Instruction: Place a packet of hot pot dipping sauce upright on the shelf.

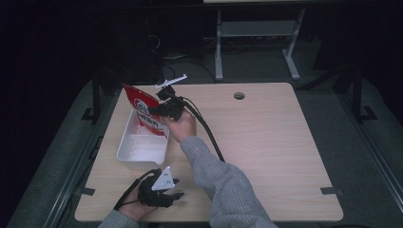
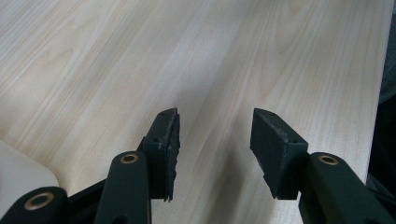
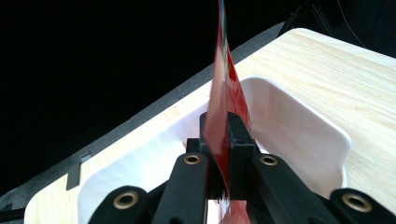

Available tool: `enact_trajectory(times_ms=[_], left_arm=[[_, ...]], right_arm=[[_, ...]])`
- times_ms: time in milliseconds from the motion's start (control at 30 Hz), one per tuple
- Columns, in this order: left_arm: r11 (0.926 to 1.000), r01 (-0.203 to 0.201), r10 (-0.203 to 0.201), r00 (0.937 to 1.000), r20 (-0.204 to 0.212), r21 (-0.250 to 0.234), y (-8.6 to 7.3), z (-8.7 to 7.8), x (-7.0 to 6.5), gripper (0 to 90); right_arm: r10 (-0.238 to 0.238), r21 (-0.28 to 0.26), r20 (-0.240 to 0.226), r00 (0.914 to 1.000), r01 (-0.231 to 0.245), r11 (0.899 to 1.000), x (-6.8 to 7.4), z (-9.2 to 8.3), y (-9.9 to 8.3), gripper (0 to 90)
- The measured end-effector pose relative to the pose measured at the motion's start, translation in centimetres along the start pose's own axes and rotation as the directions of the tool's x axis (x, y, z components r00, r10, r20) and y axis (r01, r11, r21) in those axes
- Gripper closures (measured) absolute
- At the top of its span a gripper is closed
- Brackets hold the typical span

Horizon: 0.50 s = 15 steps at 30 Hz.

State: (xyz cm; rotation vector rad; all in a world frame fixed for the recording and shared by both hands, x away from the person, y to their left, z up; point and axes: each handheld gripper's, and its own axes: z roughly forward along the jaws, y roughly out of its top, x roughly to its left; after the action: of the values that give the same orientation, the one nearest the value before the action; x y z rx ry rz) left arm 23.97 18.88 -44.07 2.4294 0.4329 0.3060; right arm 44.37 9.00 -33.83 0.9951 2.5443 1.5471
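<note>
A red packet with white print (image 1: pixel 144 107) hangs tilted over the far end of a white rectangular tray (image 1: pixel 127 151) at the table's left. My right gripper (image 1: pixel 165 112) is shut on the packet's right edge. In the right gripper view the red packet (image 3: pixel 225 88) stands edge-on between the two closed jaws, above the white tray (image 3: pixel 299 130). My left gripper (image 1: pixel 178 190) rests near the table's front edge, just in front of the tray. In the left gripper view my left gripper (image 2: pixel 215 140) stands open with bare wood between its jaws.
The light wooden table (image 1: pixel 266 142) has a round cable hole (image 1: pixel 239 95) at the back. A black cable (image 1: pixel 209 135) trails from the right gripper across the table. A grey-sleeved forearm (image 1: pixel 214 171) crosses the table's front middle. Desk legs (image 1: pixel 256 42) stand on the floor beyond.
</note>
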Motion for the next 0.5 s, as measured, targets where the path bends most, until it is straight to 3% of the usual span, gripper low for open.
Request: enact_trajectory(times_ms=[233,500], left_arm=[[1.0,-0.002,0.002,1.0,0.001,0.001,0.01,0.03,0.02,51.5],[1.0,-0.006,0.005,1.0,0.003,0.004,0.03,0.16,0.02,51.5]], right_arm=[[-0.01,0.014,0.013,0.9999,0.01,1.0,0.07,0.05,0.01,87.3],[0.006,0.027,0.023,0.9997,-0.006,1.0,-0.35,-0.4,0.24,73.6]])
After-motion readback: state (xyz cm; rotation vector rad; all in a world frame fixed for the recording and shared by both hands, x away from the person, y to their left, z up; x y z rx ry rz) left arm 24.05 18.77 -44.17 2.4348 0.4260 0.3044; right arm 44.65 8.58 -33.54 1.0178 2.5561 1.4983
